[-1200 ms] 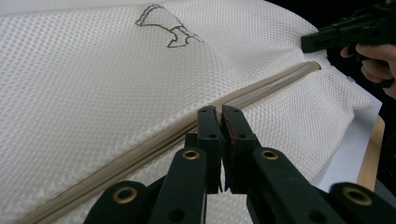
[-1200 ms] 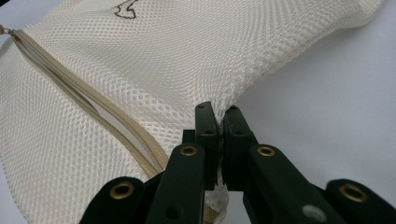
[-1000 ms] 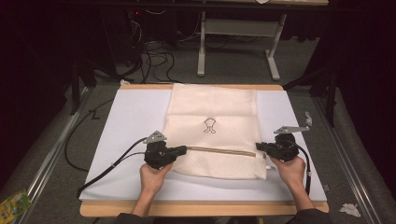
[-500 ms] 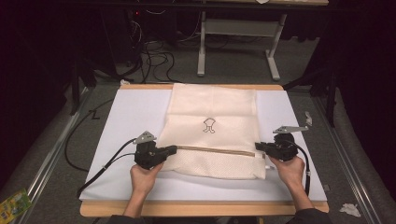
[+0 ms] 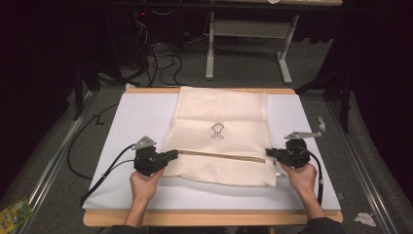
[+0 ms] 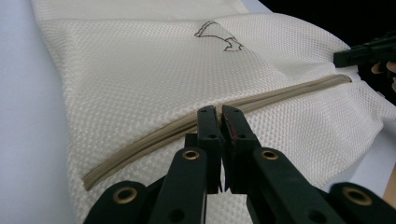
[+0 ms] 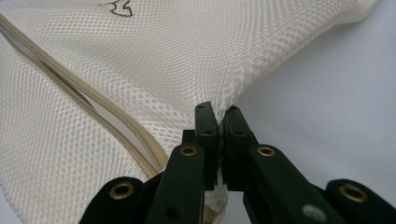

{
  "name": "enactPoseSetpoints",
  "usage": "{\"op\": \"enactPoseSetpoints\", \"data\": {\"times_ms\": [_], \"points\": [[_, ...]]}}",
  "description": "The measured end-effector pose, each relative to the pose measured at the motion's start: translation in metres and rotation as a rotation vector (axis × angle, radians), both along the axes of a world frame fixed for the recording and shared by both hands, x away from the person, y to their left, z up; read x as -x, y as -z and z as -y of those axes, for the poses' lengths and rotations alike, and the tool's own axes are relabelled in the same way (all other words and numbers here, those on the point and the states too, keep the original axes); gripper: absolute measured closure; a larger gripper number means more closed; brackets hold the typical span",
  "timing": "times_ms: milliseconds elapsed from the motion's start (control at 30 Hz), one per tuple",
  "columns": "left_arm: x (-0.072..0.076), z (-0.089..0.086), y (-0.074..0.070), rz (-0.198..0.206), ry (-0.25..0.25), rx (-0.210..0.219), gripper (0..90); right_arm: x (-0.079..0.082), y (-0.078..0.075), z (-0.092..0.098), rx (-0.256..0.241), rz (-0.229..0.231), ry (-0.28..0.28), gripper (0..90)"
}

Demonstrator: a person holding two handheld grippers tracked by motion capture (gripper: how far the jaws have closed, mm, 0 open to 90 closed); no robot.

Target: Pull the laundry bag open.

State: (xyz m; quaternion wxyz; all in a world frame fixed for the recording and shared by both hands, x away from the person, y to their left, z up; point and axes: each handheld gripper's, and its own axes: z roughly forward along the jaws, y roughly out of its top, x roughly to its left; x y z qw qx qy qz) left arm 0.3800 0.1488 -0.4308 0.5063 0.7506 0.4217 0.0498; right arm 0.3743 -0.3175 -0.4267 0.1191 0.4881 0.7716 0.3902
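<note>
A cream mesh bag with a small dark logo lies flat on a white sheet. A tan zipper runs across its near part. At the zipper's left end my left gripper is shut on the zipper, jaws pressed together; the pull itself is hidden between them. My right gripper is shut on the bag's right edge, pinching mesh. In the right gripper view the zipper gapes slightly open. The right gripper's tip also shows far off in the left gripper view.
The sheet covers a wooden table whose front edge is near the person's forearms. Black cables trail off the left side. A metal desk frame stands on the floor beyond, and a green packet lies on the floor at bottom left.
My left gripper has slid leftward along the zipper line toward the bag's left edge. The right gripper has held its place on the right edge.
</note>
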Motion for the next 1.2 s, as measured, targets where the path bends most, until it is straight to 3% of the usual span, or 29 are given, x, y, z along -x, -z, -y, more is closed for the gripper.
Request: {"op": "enactPoseSetpoints", "data": {"times_ms": [167, 833, 1200], "points": [[0.000, -0.006, -0.001, 0.004, -0.017, -0.011, 87.2, 0.000, 0.000, -0.001, -0.003, -0.003, 0.004, 88.1], [-0.006, -0.026, -0.004, 0.004, -0.074, 0.014, 87.2, 0.001, 0.003, 0.001, 0.006, -0.010, 0.007, 88.1], [-0.007, -0.035, -0.005, 0.006, -0.106, -0.006, 87.2, 0.001, 0.003, 0.002, 0.010, -0.009, 0.008, 88.1]]}}
